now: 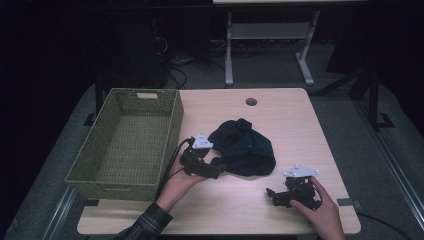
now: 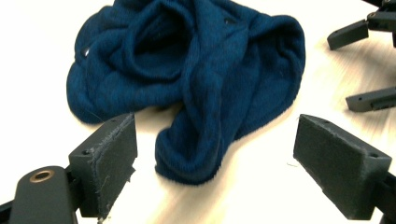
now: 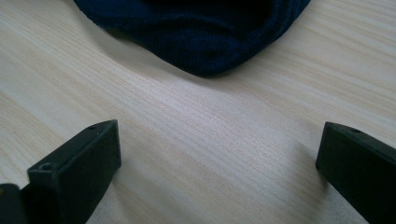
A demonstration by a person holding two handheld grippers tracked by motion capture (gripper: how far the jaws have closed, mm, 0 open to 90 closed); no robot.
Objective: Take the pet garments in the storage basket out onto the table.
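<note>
Sweater (image 1: 243, 147) lies bunched on table (image 1: 300, 125), not gripped; basket (image 1: 172, 117) has nothing in it. Left gripper (image 2: 215, 149) spread at its edge, right gripper (image 3: 217, 158) spread nearby.

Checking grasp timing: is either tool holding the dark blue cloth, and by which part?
Nothing is held. The left tool stands open around the dark blue cloth edge; the right tool is open, short of it.

Dark blue knit garment (image 1: 245, 147) lies crumpled mid-table.

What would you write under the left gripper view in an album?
Open tongs closing in on a crumpled dark blue knit garment on a pale wooden table.
</note>
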